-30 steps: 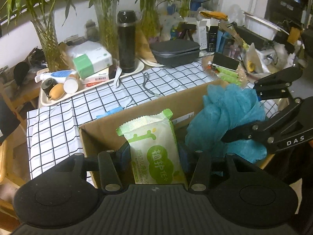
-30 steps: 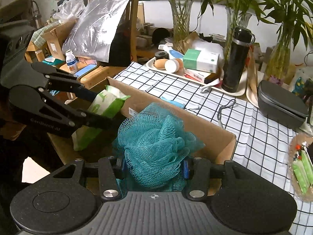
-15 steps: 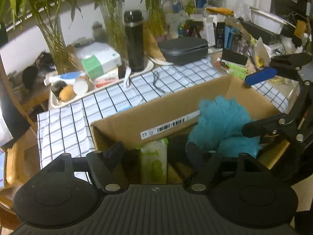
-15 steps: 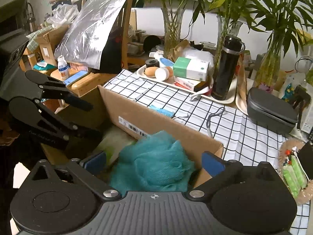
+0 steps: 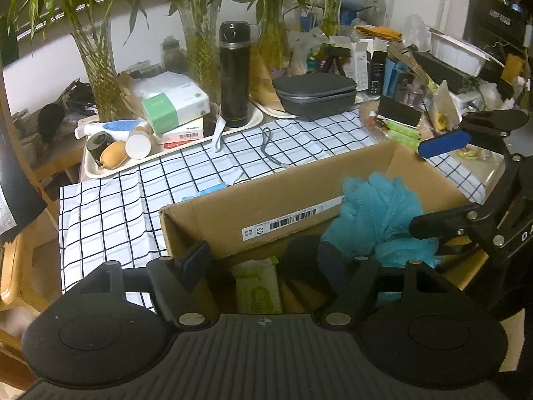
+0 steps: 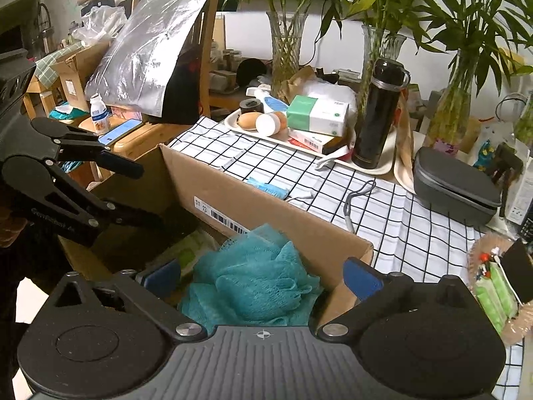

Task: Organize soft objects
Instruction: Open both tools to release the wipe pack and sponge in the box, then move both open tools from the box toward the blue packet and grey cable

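Observation:
An open cardboard box (image 5: 299, 200) stands on the checked tablecloth. Inside it a green-and-white wipes pack (image 5: 256, 286) lies low on the floor, below my left gripper (image 5: 263, 261), which is open and touches nothing. A teal mesh bath sponge (image 6: 253, 276) rests in the box's other end, under my right gripper (image 6: 263, 276). Its blue pads (image 6: 361, 275) stand wide apart, clear of the sponge. In the left wrist view the right gripper (image 5: 433, 183) shows open above the sponge (image 5: 379, 210). The right wrist view shows the left gripper (image 6: 143, 193) open over the pack (image 6: 190, 246).
Behind the box a tray (image 5: 100, 170) carries a tissue box (image 5: 176, 105), small jars and a black flask (image 5: 235, 73). A grey zip case (image 5: 313, 95), glass vases of bamboo (image 5: 100, 76) and desk clutter line the back. A wooden chair (image 6: 133, 140) stands at the left.
Both grippers have opened. The wipes pack dropped from the left one and the sponge from the right one, down into the box.

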Demonstrator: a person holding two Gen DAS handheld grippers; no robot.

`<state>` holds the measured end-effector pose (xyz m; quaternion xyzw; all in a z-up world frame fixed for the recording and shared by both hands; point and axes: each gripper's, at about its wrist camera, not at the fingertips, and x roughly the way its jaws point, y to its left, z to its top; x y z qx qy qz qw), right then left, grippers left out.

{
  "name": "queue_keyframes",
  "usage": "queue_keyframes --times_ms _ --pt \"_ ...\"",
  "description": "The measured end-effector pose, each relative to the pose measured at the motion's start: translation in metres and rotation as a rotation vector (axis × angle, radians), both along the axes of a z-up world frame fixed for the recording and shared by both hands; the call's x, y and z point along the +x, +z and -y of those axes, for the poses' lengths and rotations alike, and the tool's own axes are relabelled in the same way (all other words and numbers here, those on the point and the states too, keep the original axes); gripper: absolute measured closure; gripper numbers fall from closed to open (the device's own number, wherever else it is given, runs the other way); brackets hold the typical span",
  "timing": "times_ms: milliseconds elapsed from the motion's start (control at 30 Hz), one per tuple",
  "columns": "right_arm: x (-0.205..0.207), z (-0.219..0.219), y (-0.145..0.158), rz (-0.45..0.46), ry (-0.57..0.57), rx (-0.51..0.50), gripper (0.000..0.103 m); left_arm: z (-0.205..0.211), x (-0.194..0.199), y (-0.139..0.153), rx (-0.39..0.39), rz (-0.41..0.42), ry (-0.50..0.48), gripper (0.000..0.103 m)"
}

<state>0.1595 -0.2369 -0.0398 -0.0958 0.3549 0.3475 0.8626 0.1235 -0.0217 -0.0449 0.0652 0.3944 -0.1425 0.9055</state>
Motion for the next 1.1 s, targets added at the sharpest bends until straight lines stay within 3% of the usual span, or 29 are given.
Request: queue_keyframes --times_ms 1100 --pt "0.021 0.024 0.002 0.012 -0.200 0.074 0.000 -0.026 0.003 0.010 -0.110 0.079 0.112 0.032"
